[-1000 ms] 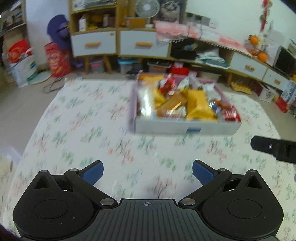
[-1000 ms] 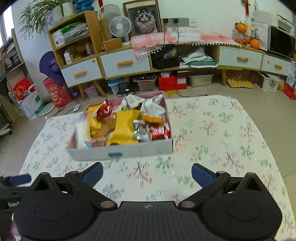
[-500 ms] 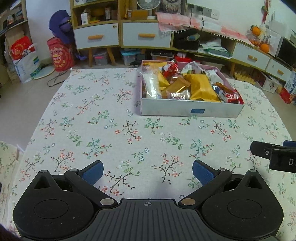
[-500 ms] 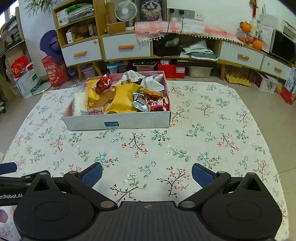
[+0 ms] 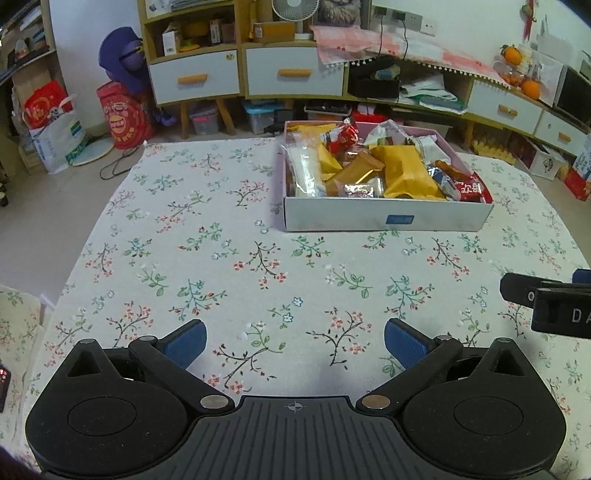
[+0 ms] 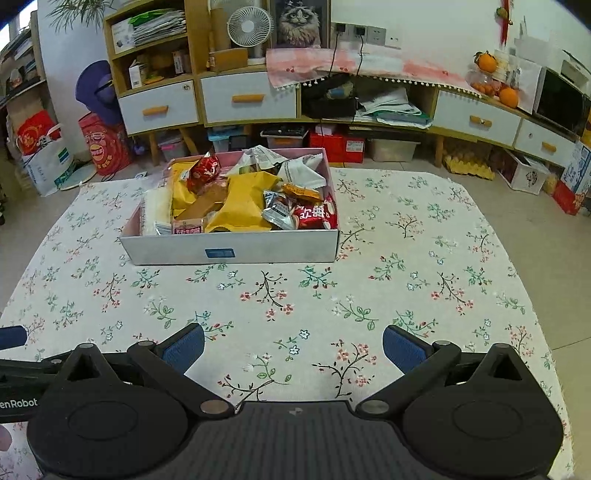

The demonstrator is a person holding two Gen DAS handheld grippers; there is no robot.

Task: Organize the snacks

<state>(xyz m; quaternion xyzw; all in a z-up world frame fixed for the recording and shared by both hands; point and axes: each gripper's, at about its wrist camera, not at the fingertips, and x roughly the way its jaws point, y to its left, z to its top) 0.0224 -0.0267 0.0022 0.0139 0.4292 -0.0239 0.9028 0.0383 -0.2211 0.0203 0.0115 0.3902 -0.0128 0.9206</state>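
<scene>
A shallow white box (image 5: 388,218) (image 6: 229,252) stands on the floral tablecloth at the far side of the table. It holds several snack packets: yellow bags (image 5: 404,173) (image 6: 245,201), a red packet (image 5: 471,189) (image 6: 314,214) and a clear white pack (image 5: 304,171). My left gripper (image 5: 293,341) is open and empty, low over the near cloth. My right gripper (image 6: 293,343) is open and empty, also well short of the box. The right gripper's side shows in the left wrist view (image 5: 550,304).
The floral tablecloth (image 5: 221,258) (image 6: 406,258) covers the whole table. Behind the table stand wooden cabinets with white drawers (image 5: 194,79) (image 6: 249,99), a fan (image 6: 243,27), red bags (image 5: 123,120) and storage bins on the floor.
Both views have steadied and drawn back from the box, showing more near cloth. The jaws of both grippers stay open and empty.
</scene>
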